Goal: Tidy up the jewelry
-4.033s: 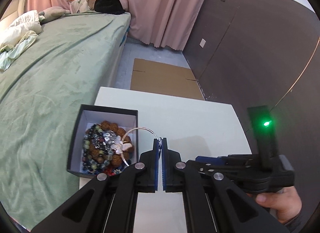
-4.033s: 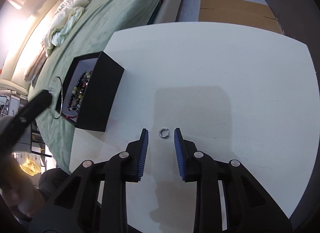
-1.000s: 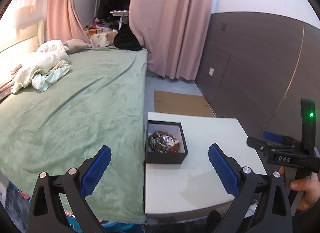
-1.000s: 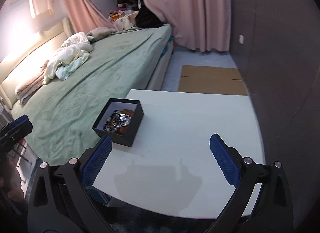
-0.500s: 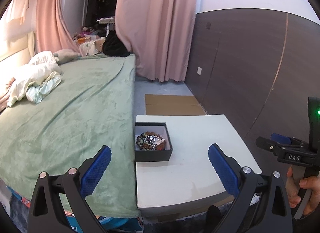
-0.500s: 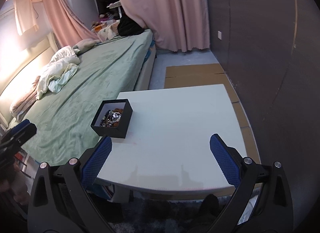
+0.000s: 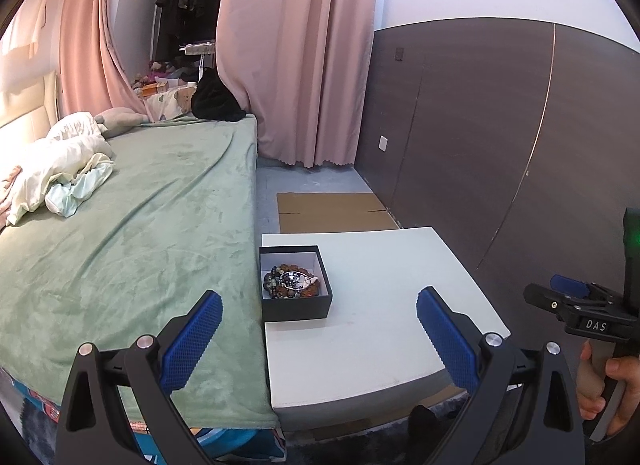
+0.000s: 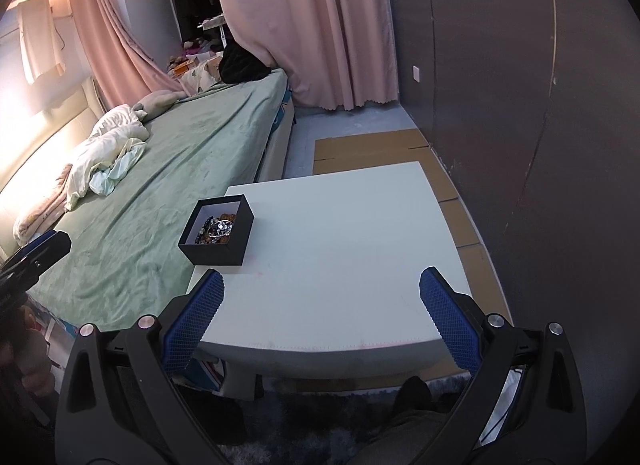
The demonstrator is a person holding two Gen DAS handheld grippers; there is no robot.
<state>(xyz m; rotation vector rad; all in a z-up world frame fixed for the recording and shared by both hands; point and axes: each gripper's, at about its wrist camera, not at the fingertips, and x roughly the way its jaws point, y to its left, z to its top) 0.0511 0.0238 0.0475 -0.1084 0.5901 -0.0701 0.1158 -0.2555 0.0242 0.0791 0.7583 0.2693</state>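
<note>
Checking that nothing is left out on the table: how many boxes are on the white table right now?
1. A small black square box holding beaded jewelry sits near the white table's left edge, beside the green bed. The rest of the tabletop shows nothing else.

The box (image 7: 295, 297) sits on the table (image 7: 380, 329) at its 9 o'clock edge, next to the bed (image 7: 140, 233). Jewelry (image 7: 291, 280) lies heaped in the box. The bed lies at 9 o'clock of the table, bedding (image 7: 56, 169) piled on its far part. Cardboard (image 7: 332, 211) lies on the floor at 12 o'clock of the table, curtains (image 7: 296, 65) behind it. A wall (image 7: 500, 137) runs at 3 o'clock.
</note>
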